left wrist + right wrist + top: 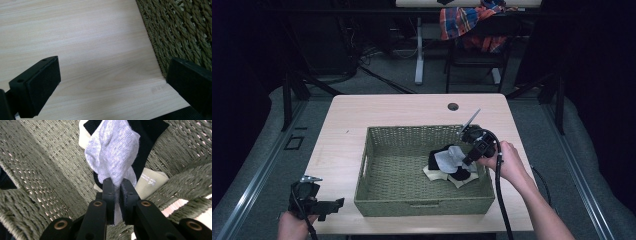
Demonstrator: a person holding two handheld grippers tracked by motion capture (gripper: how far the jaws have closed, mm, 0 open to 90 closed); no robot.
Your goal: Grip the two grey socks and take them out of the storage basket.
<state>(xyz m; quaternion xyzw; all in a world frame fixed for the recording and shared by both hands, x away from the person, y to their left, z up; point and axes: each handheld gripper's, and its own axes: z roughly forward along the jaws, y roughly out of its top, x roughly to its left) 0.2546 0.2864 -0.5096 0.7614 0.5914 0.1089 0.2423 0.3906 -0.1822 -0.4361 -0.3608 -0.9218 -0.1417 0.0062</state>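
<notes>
Right gripper (468, 161) down inside the woven basket (377, 170), jaws pinched nearly together on a fold of the grey sock (112, 152) — cloth squeezed flat between the pads, clear as day in the right gripper view. Grip made, then; lift apparently not yet begun, with most of the sock draped over the little heap in the basket's right half. Beneath and around it, black cloth (150, 130) and a cream piece (150, 182) with a small printed label, all bunched near the right wall. So, by the look of it: one piece caught, none out, the heap left to clear. Left gripper (319, 205) parked low at the near-left corner of the table (387, 107), jaws standing wide with nothing but bare wood between them, basket wall (175, 30) just off to one side in the left gripper view. Room for moving: straight up, wide open. Right wall of the basket close beside the gripping hand, so little slack sideways until clear of the rim; near wall a fair way off. Plenty of free tabletop beyond the basket and to its left for setting things down; only a thin strip on the right before the table edge. Risk worth flagging: black cloth snagging along with the grey on the way up.
</notes>
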